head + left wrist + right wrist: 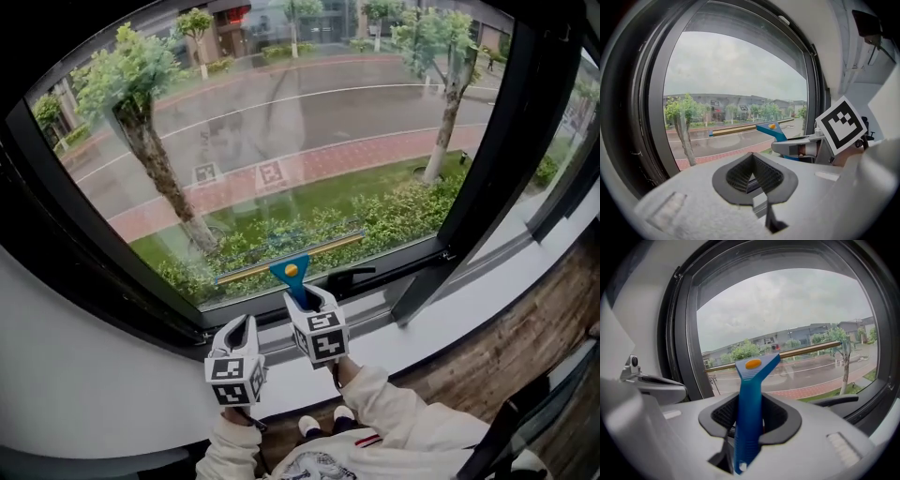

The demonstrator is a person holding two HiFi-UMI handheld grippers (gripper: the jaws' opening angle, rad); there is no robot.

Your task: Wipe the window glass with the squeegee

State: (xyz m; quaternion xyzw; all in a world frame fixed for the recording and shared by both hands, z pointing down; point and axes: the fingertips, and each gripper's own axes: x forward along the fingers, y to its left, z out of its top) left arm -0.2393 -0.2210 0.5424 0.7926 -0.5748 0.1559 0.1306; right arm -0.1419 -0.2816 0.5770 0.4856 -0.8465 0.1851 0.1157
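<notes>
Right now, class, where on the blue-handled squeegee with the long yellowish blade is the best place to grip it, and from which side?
Take the blue-handled squeegee by its straight, narrow handle, from the room side. The handle points away from the window glass while the wide blade lies across the pane; the right gripper holds it so.

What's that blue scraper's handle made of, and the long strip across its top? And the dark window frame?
Squeegee handle: looks like moulded blue plastic, smooth with a faint sheen and fine ribs low down.
Blade bar: yellowish, perhaps brass-toned metal or plastic; it is too thin here to tell.
Window frame: dark and matte, probably painted metal, though the look leaves that open.
</notes>
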